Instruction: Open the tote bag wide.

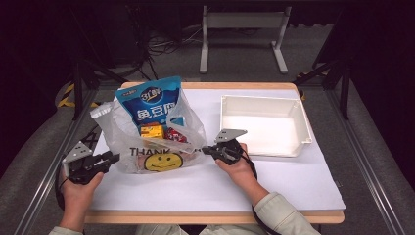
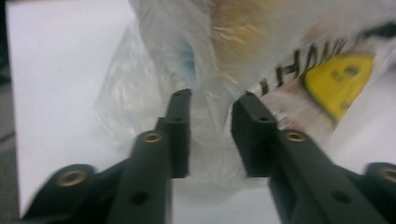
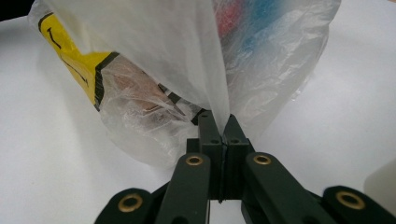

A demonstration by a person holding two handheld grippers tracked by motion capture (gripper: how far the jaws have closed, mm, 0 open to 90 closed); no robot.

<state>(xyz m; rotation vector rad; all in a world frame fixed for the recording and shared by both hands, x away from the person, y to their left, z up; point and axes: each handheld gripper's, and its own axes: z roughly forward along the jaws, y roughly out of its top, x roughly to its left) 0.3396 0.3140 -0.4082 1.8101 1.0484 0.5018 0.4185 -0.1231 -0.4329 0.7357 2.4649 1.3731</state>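
Note:
A clear plastic bag (image 1: 128,128) printed with a yellow smiley face lies on the white table (image 1: 205,183). A blue snack packet (image 1: 151,104) stands up out of it, with a yellow box (image 1: 150,130) and a red packet (image 1: 177,135) below. My left gripper (image 1: 116,157) is at the bag's left end. In the left gripper view the left gripper (image 2: 212,95) has its jaws apart, with loose film of the bag (image 2: 154,60) between them, unpinched. My right gripper (image 1: 204,149) is at the bag's right end. In the right gripper view the right gripper (image 3: 218,115) is shut on a fold of the bag (image 3: 163,51).
A white empty bin (image 1: 306,128) stands on the table to the right of the bag, just beyond my right hand. The table's wooden front edge (image 1: 210,217) runs near the person's forearms. Past the far edge stand a metal stand and cables on the floor.

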